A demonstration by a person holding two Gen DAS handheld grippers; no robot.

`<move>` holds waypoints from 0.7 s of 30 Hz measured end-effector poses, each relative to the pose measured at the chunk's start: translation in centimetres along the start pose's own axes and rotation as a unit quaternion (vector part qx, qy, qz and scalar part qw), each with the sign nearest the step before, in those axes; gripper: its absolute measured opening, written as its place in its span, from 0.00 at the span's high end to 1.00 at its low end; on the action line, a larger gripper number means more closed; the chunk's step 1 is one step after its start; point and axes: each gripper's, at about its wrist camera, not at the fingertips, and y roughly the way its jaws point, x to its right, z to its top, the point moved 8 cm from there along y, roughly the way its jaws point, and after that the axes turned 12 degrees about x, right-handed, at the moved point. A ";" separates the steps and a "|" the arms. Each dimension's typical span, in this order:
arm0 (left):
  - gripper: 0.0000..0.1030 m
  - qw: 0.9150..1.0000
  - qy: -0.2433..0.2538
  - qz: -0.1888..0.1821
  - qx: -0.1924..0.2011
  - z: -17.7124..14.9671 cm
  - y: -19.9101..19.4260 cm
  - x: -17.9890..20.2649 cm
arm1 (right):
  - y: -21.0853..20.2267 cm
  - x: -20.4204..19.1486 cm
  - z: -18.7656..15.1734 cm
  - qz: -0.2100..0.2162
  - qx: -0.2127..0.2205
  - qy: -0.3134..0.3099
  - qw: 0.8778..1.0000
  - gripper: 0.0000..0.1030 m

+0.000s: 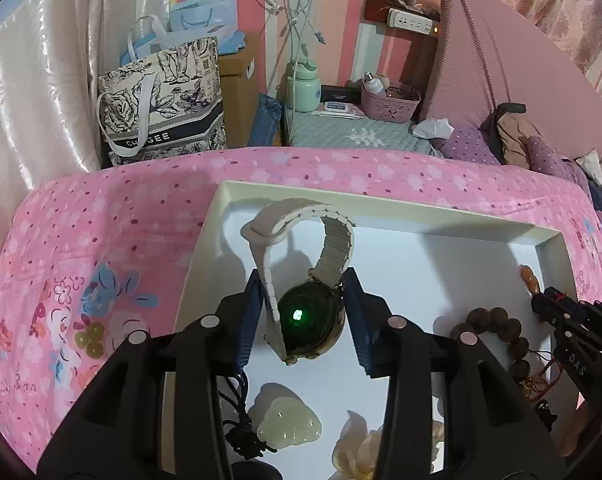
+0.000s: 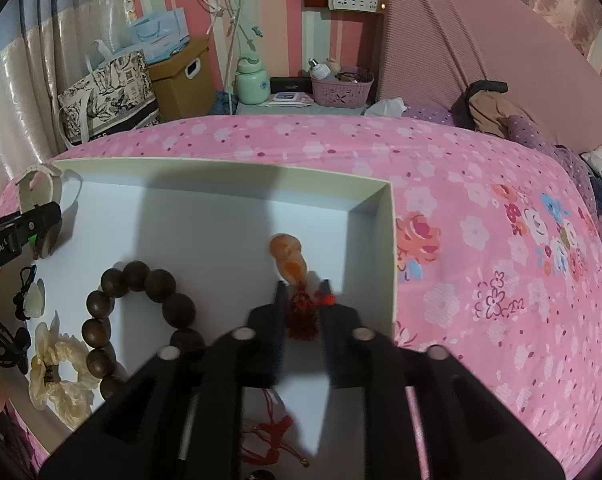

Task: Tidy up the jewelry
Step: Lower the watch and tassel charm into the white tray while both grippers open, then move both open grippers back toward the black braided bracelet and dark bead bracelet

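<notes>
White-strapped watch (image 1: 309, 316) pinched in left claw (image 1: 303, 300), right claw (image 2: 303, 300) clamping red tassel (image 2: 303, 314)

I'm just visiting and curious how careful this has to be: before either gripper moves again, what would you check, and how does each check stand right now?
1. Left gripper has its fingers on both sides of the watch: ok.
2. Watch firmly clamped: cannot tell; the case looks touched on one side only.
3. Right gripper closed on the red knot of the orange pendant: ok, though blurred.
4. Pendant inside the white tray: ok.
5. Bead bracelet apart from both grippers: ok.
6. The two grippers apart from each other: ok.
</notes>
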 end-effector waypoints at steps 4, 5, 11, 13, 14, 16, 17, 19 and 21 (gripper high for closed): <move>0.59 1.000 0.005 0.003 -0.001 -0.1 0.0 0.2 | 0.0 -0.2 -0.2 0.003 -0.002 -0.004 1.000 0.70; 0.59 1.000 0.006 0.004 -0.001 -0.1 -0.1 0.2 | 0.0 -0.2 -0.2 0.005 -0.001 -0.003 1.000 0.69; 0.54 1.000 0.012 0.005 0.001 0.0 -0.5 0.6 | -1.7 -0.1 1.1 0.021 0.027 0.011 0.999 0.39; 0.48 1.000 0.012 0.004 0.006 0.2 -0.9 0.8 | -2.7 0.3 1.8 0.024 0.046 0.020 0.998 0.31; 0.45 1.000 0.014 0.001 0.007 0.2 -1.2 1.1 | -3.1 0.5 2.0 0.028 0.052 0.024 0.998 0.30; 0.42 1.000 0.017 0.004 0.013 0.3 -2.0 1.5 | -4.1 0.7 2.5 0.042 0.065 0.038 0.996 0.29; 0.38 1.000 0.019 0.004 0.017 0.4 -2.5 1.8 | -4.6 0.8 2.7 0.047 0.071 0.043 0.995 0.28; 0.35 1.000 0.019 0.001 0.022 0.4 -3.5 2.2 | -6.2 1.5 3.1 0.045 0.091 0.054 0.993 0.18; 0.32 0.999 0.025 -0.002 0.027 0.3 -5.0 2.6 | -8.1 2.1 3.3 0.041 0.113 0.058 0.991 0.15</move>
